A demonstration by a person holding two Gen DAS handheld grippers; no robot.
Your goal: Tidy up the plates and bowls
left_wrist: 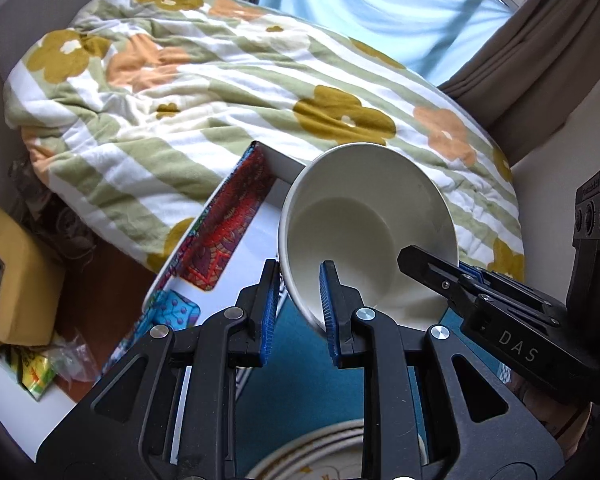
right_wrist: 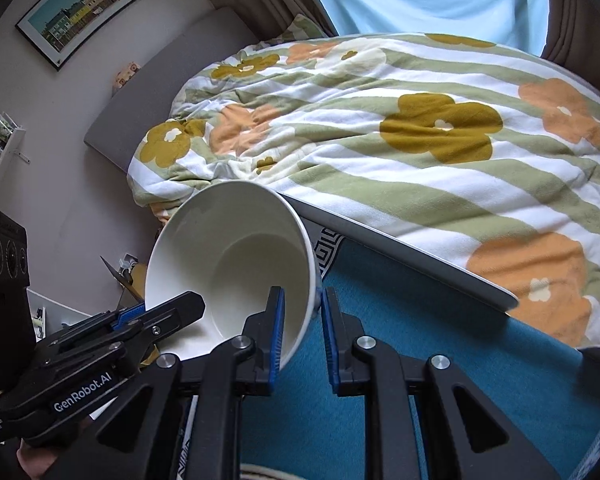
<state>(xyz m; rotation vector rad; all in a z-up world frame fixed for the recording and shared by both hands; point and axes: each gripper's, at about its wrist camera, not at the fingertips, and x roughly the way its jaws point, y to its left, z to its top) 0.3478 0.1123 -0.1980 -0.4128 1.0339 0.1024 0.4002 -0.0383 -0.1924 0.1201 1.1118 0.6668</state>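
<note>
A white bowl (left_wrist: 364, 232) is held in the air, tilted with its opening toward the cameras. My left gripper (left_wrist: 300, 304) straddles its near left rim, one pad inside and one outside. My right gripper (right_wrist: 303, 328) straddles the opposite rim the same way; it also shows in the left wrist view (left_wrist: 440, 272). The bowl also shows in the right wrist view (right_wrist: 232, 256), where the left gripper (right_wrist: 160, 316) reaches in from the left. A stack of plates with brown rings (left_wrist: 332, 452) lies below on a teal cloth (right_wrist: 440, 360).
A bed with a flowered, striped duvet (left_wrist: 220, 92) fills the background. A white box with colourful patterned sides (left_wrist: 228, 232) stands by the bed. A mustard cushion (left_wrist: 16, 276) and clutter lie at the left. Curtains (left_wrist: 532, 52) hang at the back right.
</note>
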